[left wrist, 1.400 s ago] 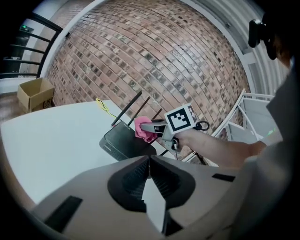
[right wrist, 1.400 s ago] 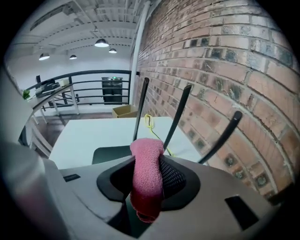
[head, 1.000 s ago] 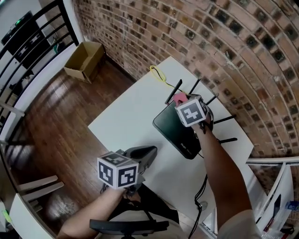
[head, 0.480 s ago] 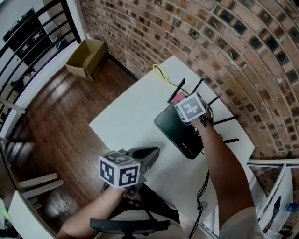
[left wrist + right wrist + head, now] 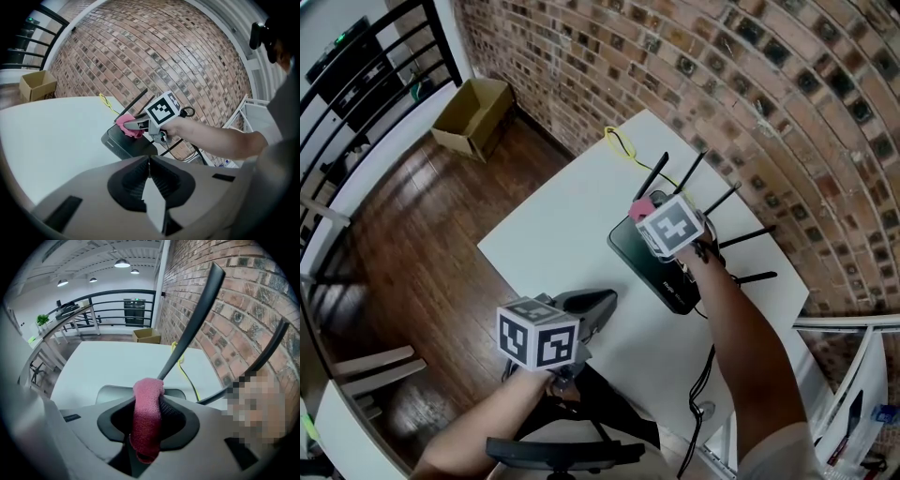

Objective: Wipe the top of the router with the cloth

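Note:
The black router (image 5: 630,253) with several raised antennas lies on the white table (image 5: 553,234) by the brick wall. My right gripper (image 5: 647,216) points steeply down over the router's far left part, shut on a folded pink cloth (image 5: 638,207); its jaws have just been closing a little on it. In the right gripper view the cloth (image 5: 147,413) hangs between the jaws above the router's top (image 5: 112,392), beside an antenna (image 5: 192,319). My left gripper (image 5: 602,305) hovers over the table's near edge, shut and holding nothing (image 5: 149,161). It looks at the router (image 5: 123,146).
A yellow cable (image 5: 619,145) lies at the table's far corner. A black cord (image 5: 705,375) runs off the near right side. A black chair (image 5: 581,450) stands below the left gripper. A cardboard box (image 5: 473,117) sits on the wooden floor by the wall.
My right gripper has moved left and down across the router with the cloth in it, tilting more steeply. The left gripper has stayed where it was.

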### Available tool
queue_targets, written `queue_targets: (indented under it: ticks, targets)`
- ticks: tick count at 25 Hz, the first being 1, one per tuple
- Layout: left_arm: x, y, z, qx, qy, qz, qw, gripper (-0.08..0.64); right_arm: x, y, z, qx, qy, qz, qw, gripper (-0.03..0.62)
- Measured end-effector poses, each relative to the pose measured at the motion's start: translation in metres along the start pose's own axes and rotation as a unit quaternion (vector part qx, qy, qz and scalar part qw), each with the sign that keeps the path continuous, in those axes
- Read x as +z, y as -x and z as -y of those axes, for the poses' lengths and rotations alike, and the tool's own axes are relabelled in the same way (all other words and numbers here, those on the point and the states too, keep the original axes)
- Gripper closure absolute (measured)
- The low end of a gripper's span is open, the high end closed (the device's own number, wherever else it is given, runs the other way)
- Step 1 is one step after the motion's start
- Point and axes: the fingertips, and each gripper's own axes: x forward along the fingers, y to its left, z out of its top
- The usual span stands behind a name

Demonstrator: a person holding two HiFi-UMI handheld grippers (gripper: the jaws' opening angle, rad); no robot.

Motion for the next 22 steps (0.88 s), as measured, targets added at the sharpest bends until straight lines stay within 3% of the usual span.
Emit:
queue_targets:
  ticks: [22]
  targets:
    - [-0.013, 0.003, 0.01, 0.002, 0.008, 0.004, 1.0, 0.543, 0.008, 0.017, -0.087, 0.056, 0.058, 0.035, 0.996, 0.453]
